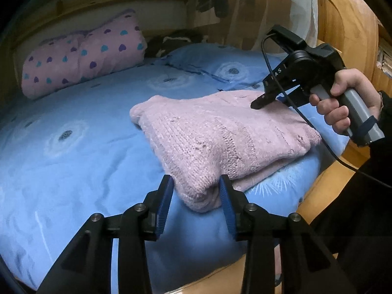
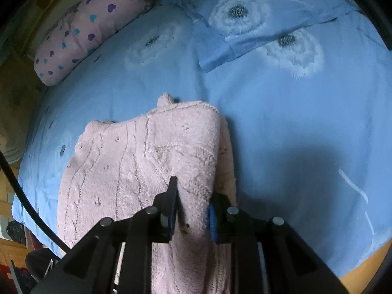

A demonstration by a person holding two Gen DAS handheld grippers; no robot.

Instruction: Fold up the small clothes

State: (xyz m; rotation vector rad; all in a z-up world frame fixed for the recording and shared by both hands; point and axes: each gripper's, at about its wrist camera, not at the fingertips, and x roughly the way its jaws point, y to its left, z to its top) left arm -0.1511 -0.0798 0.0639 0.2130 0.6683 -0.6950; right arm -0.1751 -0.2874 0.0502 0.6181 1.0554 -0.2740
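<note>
sweater point(image 1: 220, 137): lying folded near the bed point(image 1: 80, 132) edge
left gripper point(image 1: 196, 196): pinching near corner
right gripper point(image 2: 192, 210): clamping far fold
risk: thick knit slipping free, fold springing open

sweater point(image 1: 220, 132): pale pink knit | bedcover point(image 1: 85, 134): blue, white dandelions | pillow point(image 1: 80, 54): pink, purple-teal hearts

Blue bed point(image 1: 80, 161) carries pink sweater point(image 1: 220, 132), heart-print pillow point(image 1: 83, 54).
</note>
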